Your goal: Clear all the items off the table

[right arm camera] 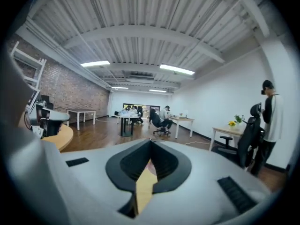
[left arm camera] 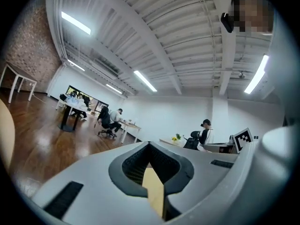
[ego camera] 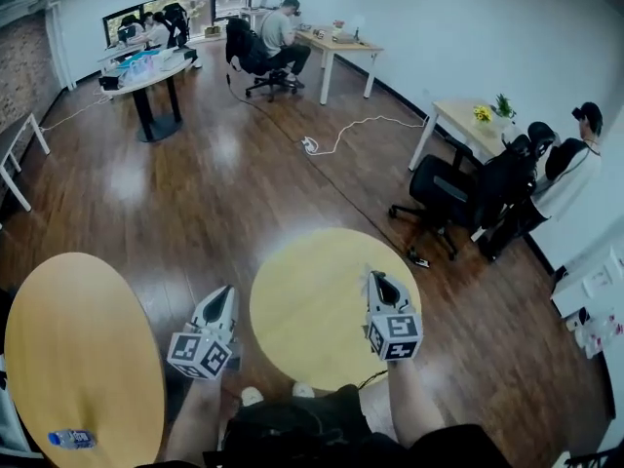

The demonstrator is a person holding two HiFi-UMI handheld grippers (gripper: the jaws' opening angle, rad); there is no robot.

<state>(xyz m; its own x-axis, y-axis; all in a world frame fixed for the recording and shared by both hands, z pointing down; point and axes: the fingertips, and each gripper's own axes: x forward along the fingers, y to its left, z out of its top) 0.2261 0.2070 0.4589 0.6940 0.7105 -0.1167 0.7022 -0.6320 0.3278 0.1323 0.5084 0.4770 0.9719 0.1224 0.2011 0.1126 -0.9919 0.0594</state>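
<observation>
At the lower left of the head view, a round yellow surface (ego camera: 83, 349) is seen. A small water bottle (ego camera: 71, 439) with a blue label lies on its side near the bottom edge of this surface, and no other item is seen on the part in frame.

Just right of it, the left gripper (ego camera: 227, 292) is held level above the wooden floor (ego camera: 214, 183). In the left gripper view its fingers (left arm camera: 133, 165) are pressed together with nothing between them.

At the centre of the frame a second round yellow surface (ego camera: 312, 300) is seen with nothing on it. Over its right part the right gripper (ego camera: 376, 279) is held, and in the right gripper view its fingers (right arm camera: 164, 165) are likewise closed on nothing.

The clearing is judged to be nearly finished. The centre surface appears done, and the bottle at the lower left is the one item seen to be left. It lies well apart from both grippers, beside the person's left arm, so a turn toward it is probably called for. Nothing is seen lying between it and the left gripper.

Further off, a white cable (ego camera: 341, 135) trails across the floor at upper centre, and a seated person (ego camera: 283, 32) is at a desk beyond it. At the right, black office chairs (ego camera: 448, 198), a desk with yellow flowers (ego camera: 483, 113) and a standing person (ego camera: 575, 159) are seen, all away from the two surfaces.
</observation>
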